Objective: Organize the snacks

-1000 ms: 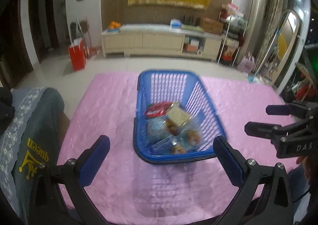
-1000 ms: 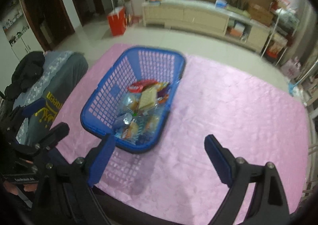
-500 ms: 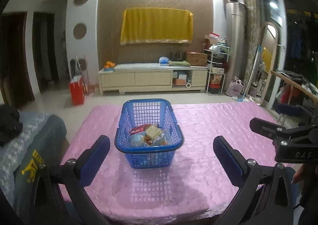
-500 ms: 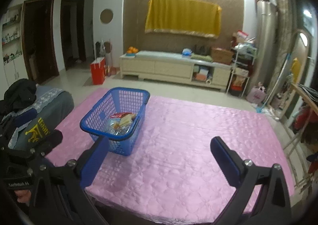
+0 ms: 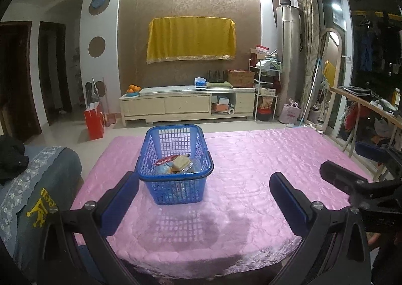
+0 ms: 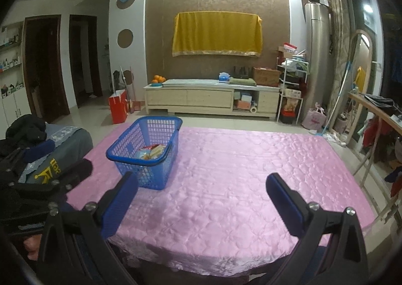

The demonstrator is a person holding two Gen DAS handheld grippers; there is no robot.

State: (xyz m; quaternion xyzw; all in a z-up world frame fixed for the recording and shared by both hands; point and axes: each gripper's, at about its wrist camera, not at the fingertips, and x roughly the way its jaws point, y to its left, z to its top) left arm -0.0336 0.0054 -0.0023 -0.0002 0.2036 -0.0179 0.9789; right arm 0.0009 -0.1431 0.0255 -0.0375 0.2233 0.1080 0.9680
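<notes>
Blue plastic basket [image 5: 174,163]: left wrist view, standing upright on the pink quilted tabletop [image 5: 263,159], ahead of and between the fingers, nearer the left one; not touched.
Snacks [image 5: 176,164]: small wrapped packets heaped in the basket's bottom; likely light, crinkly, slippery film, easily crushed; best pinched at a packet's edge or seam, gently.
Left hand-held gripper [image 5: 204,198]: jaws spread wide, empty, held short of the basket.
Basket handling: lattice walls probably stiff but light; rim the firmest place to grip; may slide on the satin cloth if nudged.

Right wrist view, basket [image 6: 147,151]: off to the left on the tabletop [image 6: 238,171], well apart from the fingers.
Right hand-held gripper [image 6: 202,197]: jaws spread wide, empty, over bare cloth.
Packets [image 6: 152,152]: only partly visible over the rim; kinds hard to tell.
</notes>
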